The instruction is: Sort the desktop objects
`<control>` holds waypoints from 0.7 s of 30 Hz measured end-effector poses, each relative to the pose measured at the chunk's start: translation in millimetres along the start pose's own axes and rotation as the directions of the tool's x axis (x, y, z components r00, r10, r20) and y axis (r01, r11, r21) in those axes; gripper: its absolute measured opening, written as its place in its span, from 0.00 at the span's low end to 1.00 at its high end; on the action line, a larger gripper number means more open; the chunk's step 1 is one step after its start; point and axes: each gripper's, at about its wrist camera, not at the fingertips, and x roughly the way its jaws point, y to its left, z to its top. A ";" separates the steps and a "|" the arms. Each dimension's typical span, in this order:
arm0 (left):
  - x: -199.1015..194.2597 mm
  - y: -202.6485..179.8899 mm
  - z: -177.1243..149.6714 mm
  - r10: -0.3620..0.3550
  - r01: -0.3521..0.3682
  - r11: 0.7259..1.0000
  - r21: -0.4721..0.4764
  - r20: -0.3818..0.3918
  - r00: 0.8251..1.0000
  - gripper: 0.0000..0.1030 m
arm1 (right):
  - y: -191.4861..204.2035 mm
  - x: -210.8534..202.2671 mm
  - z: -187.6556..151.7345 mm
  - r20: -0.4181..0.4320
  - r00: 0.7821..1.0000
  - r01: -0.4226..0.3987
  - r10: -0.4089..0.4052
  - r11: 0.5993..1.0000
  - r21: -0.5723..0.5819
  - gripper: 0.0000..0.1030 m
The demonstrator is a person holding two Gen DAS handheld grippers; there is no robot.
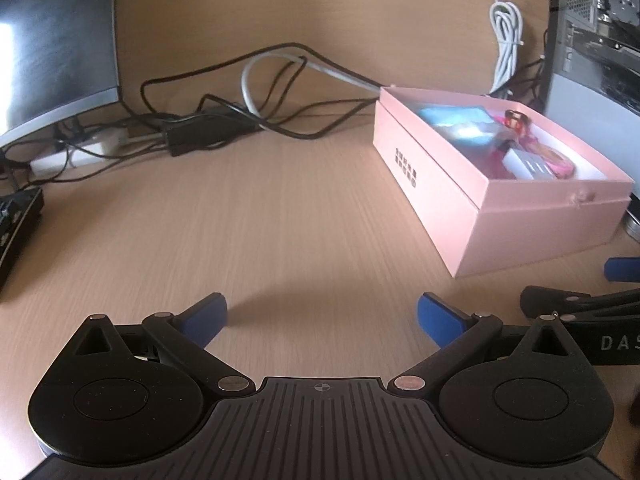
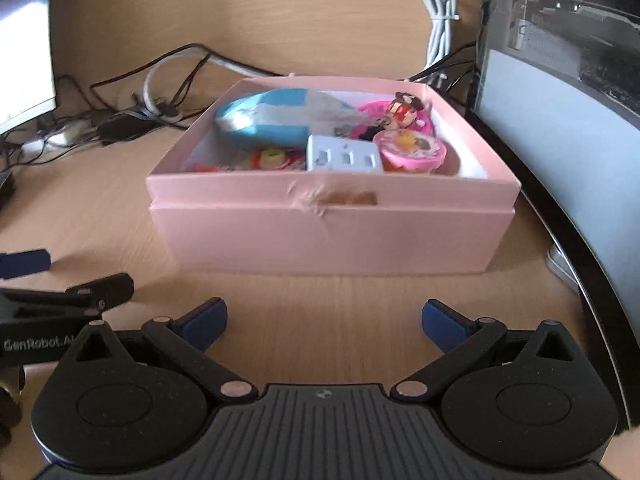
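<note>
two hand-held grippers hang low over a pale wooden desk (image 1: 280, 220), both angled down toward its surface. the left gripper (image 1: 322, 314) stands with its blue-padded fingers (image 1: 206, 314) spread wide and nothing between them, only bare desk ahead. the right gripper (image 2: 324, 318) is likewise spread wide and empty, its blue fingers (image 2: 444, 322) short of the near wall of a pink cardboard box (image 2: 332, 232). each gripper's side edge shows at the margin of the other's view, the two just beside one another.

the pink box sits open on the desk, directly in front of the right gripper and off to the right of the left one. its near wall carries a crumpled dent and a torn patch. inside lie a blue and silver packet (image 2: 276, 120) along the back left, a white multi-socket adapter (image 2: 344, 154) against the near wall, a round pink toy case (image 2: 412, 152) beside it on the right, a small cartoon figure (image 2: 404, 112) behind that on something pink, and a red and yellow item (image 2: 272, 158), partly hidden, in the near left corner.

behind the box run tangled black cables (image 1: 224, 112) and a coiled white cable (image 2: 438, 12). a monitor (image 1: 52, 40) stands at the left, a computer case (image 2: 560, 60) at the right.
</note>
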 end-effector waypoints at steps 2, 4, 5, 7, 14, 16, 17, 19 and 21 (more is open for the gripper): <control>3.4 0.5 2.5 0.007 -0.007 1.000 -0.013 -0.001 1.000 1.00 | -0.6 1.0 -1.0 0.033 0.999 0.009 -0.009 1.000 0.006 1.00; 3.4 0.4 2.4 0.008 -0.008 1.000 -0.013 0.000 1.000 1.00 | -0.8 8.8 -0.4 0.051 0.999 0.003 -0.003 1.000 0.001 1.00; 3.3 0.2 2.3 0.008 -0.008 1.000 -0.013 0.000 1.000 1.00 | -2.1 9.1 0.1 0.051 0.999 0.002 -0.002 1.000 0.005 1.00; 3.4 -0.4 2.3 0.009 -0.009 1.000 -0.012 0.000 1.000 1.00 | -1.9 11.3 0.4 0.051 0.999 0.003 -0.004 1.000 0.005 1.00; 3.0 0.4 2.6 0.008 -0.008 1.000 -0.012 -0.001 1.000 1.00 | -1.8 10.8 0.5 0.051 0.999 0.003 -0.003 1.000 0.005 1.00; 3.0 0.4 2.7 0.008 -0.008 1.000 -0.012 -0.002 1.000 1.00 | -1.8 10.7 0.6 0.051 0.999 0.003 -0.003 1.000 0.005 1.00; 2.9 0.4 2.8 0.008 -0.008 1.000 -0.012 -0.002 1.000 1.00 | -1.8 10.7 0.6 0.051 0.999 0.003 -0.003 1.000 0.005 1.00; 3.0 0.4 2.7 0.008 -0.008 1.000 -0.012 -0.002 1.000 1.00 | -1.8 10.1 0.4 0.051 0.999 0.003 -0.003 1.000 0.005 1.00; 3.0 0.4 2.6 0.007 -0.007 1.000 -0.012 -0.002 1.000 1.00 | -1.9 10.7 0.6 0.051 0.999 0.003 -0.003 1.000 0.005 1.00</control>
